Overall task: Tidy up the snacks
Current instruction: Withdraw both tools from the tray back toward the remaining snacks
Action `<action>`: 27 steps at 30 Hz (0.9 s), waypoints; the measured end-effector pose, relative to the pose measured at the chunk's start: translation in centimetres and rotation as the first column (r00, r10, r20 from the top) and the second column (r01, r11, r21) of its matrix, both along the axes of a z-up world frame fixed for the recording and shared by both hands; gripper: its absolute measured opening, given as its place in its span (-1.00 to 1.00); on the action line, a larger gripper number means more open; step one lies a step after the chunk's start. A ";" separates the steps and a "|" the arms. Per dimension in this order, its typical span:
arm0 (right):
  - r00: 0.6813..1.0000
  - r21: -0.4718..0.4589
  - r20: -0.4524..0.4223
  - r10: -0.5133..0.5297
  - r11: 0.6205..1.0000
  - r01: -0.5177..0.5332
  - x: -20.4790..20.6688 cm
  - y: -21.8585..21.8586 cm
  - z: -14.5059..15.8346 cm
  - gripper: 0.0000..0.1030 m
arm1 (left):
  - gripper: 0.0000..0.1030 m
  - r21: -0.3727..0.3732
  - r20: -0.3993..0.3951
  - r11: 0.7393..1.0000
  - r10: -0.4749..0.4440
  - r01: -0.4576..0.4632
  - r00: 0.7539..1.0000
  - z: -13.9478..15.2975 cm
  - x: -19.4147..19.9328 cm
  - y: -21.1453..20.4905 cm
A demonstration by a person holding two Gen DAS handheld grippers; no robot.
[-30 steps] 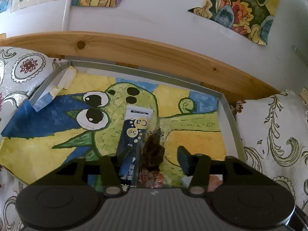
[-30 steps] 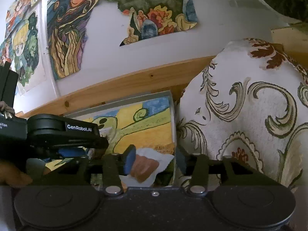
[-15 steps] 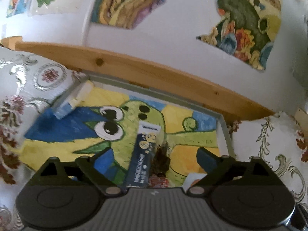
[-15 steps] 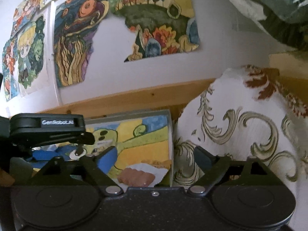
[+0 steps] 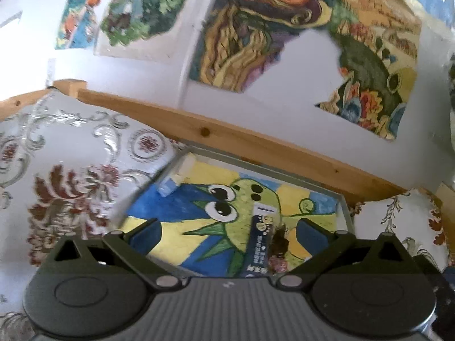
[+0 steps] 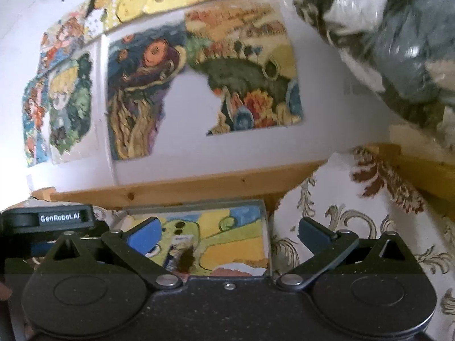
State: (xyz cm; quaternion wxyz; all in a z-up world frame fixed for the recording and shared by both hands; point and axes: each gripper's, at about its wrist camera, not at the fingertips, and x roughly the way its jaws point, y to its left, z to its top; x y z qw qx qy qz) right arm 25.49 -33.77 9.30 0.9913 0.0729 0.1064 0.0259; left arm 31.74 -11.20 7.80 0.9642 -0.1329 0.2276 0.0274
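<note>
Snacks sit together in the grey tray (image 5: 345,207), on its painted liner, toward the near right part and clear of every wall. Blue sachet (image 5: 260,238) lies flat, long axis running from the near edge toward the far edge, printed top end pointing at the wooden rail (image 5: 227,137). Dark snack piece (image 5: 280,241) is just beside it on the right, same run; a small pinkish wrapper (image 5: 277,264) lies at its near end. Likely grouped side by side to keep the tray tidy. Your left gripper (image 5: 227,233) hangs above the near edge, jaws spread wide, holding nothing. Your right gripper (image 6: 227,234) likewise: jaws released, empty, aimed at the tray's right wall beside the patterned cushion (image 6: 355,213).
</note>
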 end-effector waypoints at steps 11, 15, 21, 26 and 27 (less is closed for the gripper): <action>0.998 -0.012 0.059 -0.015 1.000 0.016 -6.4 2.7 1.2 0.99 | 0.99 0.029 0.072 1.000 0.011 -0.013 0.997 0.5 -7.2 3.0; 0.997 -0.027 0.073 -0.011 1.000 0.013 -8.3 3.7 1.1 0.99 | 0.99 0.032 0.086 0.999 0.022 -0.025 0.996 0.3 -9.4 4.1; 0.998 -0.056 0.070 0.004 0.998 0.000 -11.3 5.3 0.0 0.99 | 0.99 0.048 0.113 0.998 0.027 -0.033 0.993 -0.1 -12.2 5.7; 0.999 -0.079 0.048 0.007 0.997 -0.003 -13.3 6.7 -1.2 0.99 | 0.99 0.065 0.115 0.997 0.036 -0.043 0.993 -0.9 -14.5 6.7; 0.999 -0.081 0.048 0.009 0.997 -0.005 -13.7 6.9 -1.4 0.99 | 0.99 0.073 0.115 0.996 0.038 -0.047 0.993 -1.1 -14.9 6.9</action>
